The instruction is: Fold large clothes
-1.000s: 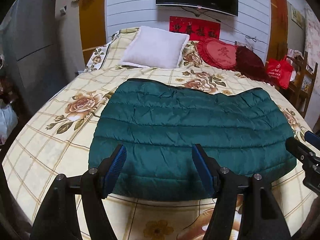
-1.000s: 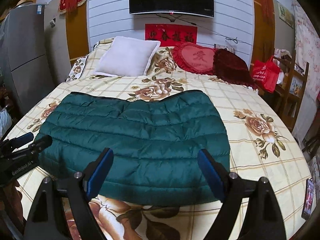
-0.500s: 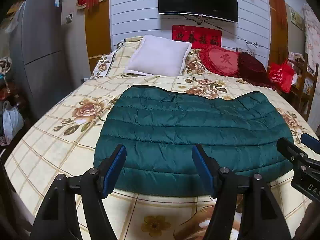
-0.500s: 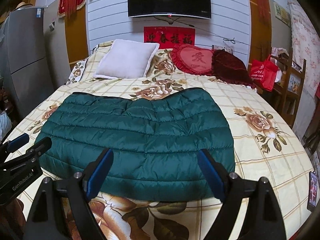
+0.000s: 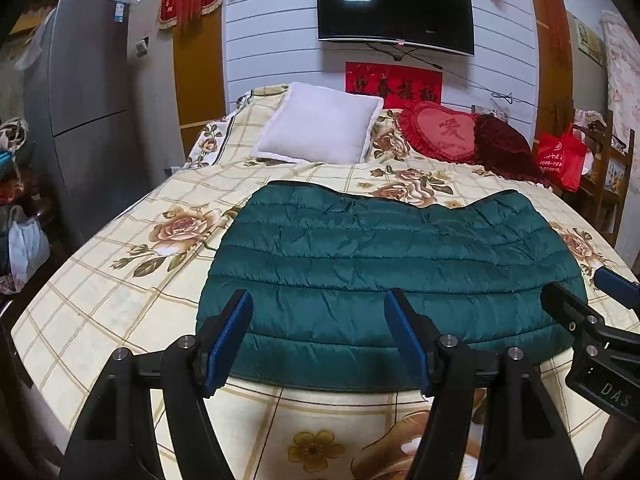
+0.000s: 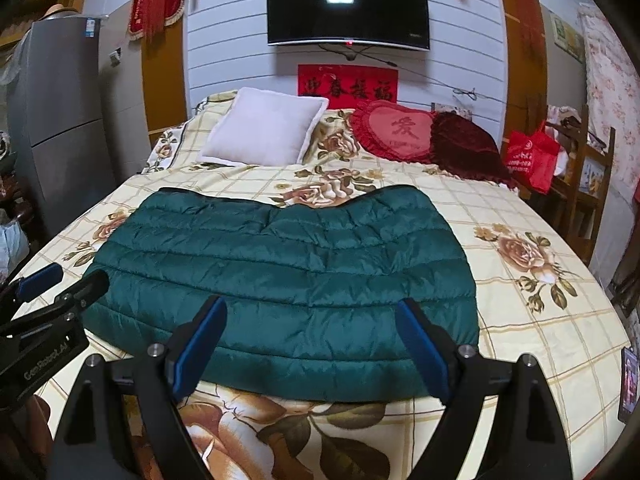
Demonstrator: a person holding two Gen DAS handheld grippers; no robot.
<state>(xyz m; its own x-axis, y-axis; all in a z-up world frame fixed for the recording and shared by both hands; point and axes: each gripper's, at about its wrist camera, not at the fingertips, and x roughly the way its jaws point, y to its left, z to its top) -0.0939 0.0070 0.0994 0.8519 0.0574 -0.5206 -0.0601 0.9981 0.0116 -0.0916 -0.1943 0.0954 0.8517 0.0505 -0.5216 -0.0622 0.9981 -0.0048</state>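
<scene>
A dark green quilted down garment (image 5: 384,272) lies folded flat across the middle of the floral bed (image 5: 120,288); it also shows in the right wrist view (image 6: 292,280). My left gripper (image 5: 318,316) is open and empty, held above the garment's near left edge. My right gripper (image 6: 310,322) is open and empty, above the garment's near right edge. Each gripper shows at the side of the other's view: the right one (image 5: 600,320) and the left one (image 6: 52,292).
A white pillow (image 5: 320,128), a red heart cushion (image 5: 440,132) and a dark red cushion (image 5: 504,148) sit at the bed's head. A grey fridge (image 5: 88,112) stands left. A red bag (image 5: 560,160) and wooden shelf stand right. A phone (image 6: 628,384) lies at the bed's right edge.
Both grippers have pulled back and risen from the garment, so it looks smaller and farther away. Both stay open and empty. The garment has not moved.
</scene>
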